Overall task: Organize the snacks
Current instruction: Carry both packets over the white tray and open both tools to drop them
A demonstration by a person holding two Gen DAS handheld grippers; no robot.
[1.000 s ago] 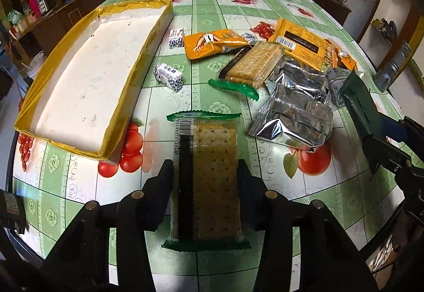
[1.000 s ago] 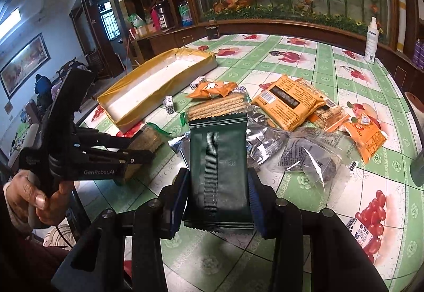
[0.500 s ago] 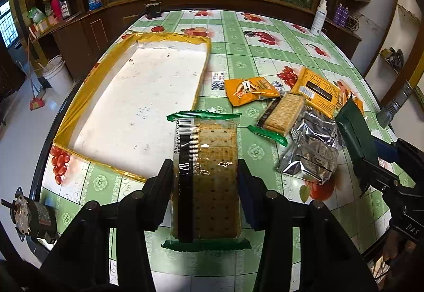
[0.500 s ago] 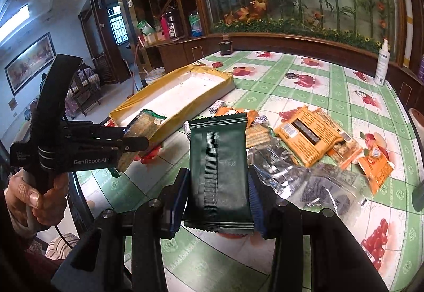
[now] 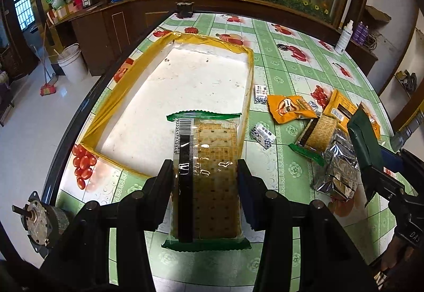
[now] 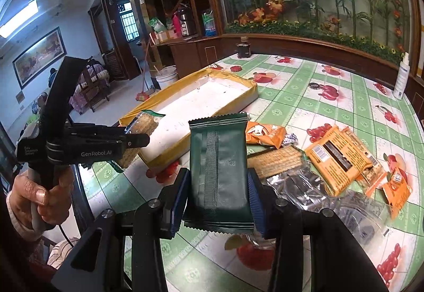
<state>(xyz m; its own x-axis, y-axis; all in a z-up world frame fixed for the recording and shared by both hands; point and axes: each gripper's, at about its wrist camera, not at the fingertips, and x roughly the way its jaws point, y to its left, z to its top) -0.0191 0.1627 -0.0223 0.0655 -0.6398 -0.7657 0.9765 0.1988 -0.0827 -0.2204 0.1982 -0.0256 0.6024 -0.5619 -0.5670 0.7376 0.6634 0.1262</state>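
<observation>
My left gripper (image 5: 206, 180) is shut on a clear cracker pack with green ends (image 5: 209, 172) and holds it in the air over the near right corner of the yellow-rimmed white tray (image 5: 169, 90). My right gripper (image 6: 218, 201) is shut on a dark green snack packet (image 6: 220, 167), held above the table to the right of the tray (image 6: 201, 98). The left gripper with its cracker pack (image 6: 143, 130) shows at the left of the right wrist view. The green packet (image 5: 363, 138) shows at the right of the left wrist view.
Loose snacks lie right of the tray: an orange bag (image 5: 290, 109), a second cracker pack (image 5: 318, 135), silver foil packs (image 5: 336, 172), an orange box (image 5: 341, 109), small white candies (image 5: 263, 133). A white spray bottle (image 5: 344, 37) stands at the table's far edge. A small motor (image 5: 39, 220) sits bottom left.
Both grippers have risen and swung left with their packs. The cracker pack now hangs over the tray's corner instead of over the tablecloth beside it.
</observation>
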